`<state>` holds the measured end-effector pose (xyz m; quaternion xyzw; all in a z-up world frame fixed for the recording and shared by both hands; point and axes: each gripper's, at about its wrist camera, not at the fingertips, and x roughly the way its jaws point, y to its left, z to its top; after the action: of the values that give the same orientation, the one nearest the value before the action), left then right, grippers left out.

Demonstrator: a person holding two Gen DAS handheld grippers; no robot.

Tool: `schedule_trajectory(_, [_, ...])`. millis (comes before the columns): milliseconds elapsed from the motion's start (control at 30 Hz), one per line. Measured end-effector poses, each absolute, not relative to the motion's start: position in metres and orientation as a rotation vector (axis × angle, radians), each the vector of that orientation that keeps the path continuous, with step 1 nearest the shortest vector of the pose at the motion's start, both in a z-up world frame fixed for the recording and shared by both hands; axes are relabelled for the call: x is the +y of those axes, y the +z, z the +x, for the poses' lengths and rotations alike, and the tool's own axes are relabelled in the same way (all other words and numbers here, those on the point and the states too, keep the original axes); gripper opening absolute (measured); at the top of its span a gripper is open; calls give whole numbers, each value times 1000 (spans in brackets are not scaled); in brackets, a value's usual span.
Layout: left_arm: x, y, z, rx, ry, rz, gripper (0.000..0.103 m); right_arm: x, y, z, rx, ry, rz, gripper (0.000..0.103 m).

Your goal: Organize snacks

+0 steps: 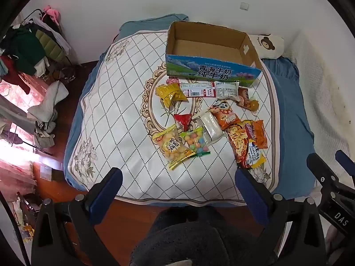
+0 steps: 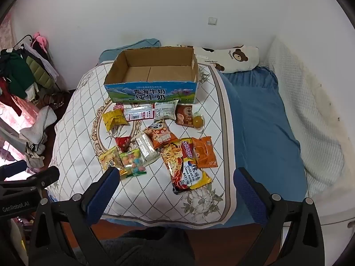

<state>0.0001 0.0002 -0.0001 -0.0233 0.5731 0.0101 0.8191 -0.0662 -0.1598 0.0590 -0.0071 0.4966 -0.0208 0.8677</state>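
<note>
Snacks lie scattered on a quilted white mat spread over a blue-sheeted bed, just in front of an open cardboard box whose printed blue front faces the person and whose inside shows only bare cardboard. Nearest the box sit a crumpled yellow packet, a flat red-and-white packet, a pale wrapped packet and a brown packet with a round yellow jelly cup touching it. Closer in are a small red triangular packet, a bag of yellow puffs overlapped by a bag of coloured sweets, a clear white-wrapped pack, an orange panda packet, a long noodle packet and an orange sachet beside it. The left gripper hangs above the near edge of the mat, its blue-padded fingers spread wide, holding and touching nothing. The right gripper hovers likewise over the near packets, fingers fully apart and empty, clear of every snack. A bear-print pillow lies behind the box against the wall.
</note>
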Motion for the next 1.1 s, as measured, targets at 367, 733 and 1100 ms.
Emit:
schedule_trajectory(367, [4,-1,1,1218,26,-51,103,-159,61,-59,1046,-40,-5,103])
schedule_trajectory(733, [0,0,0,1216,28,-40,103,-158,58,-57,1046,-29,-5,103])
schedule_trajectory(1100, [9,4,12,1214,29,-37,103,-155,55,-55,1058,-23,-5,103])
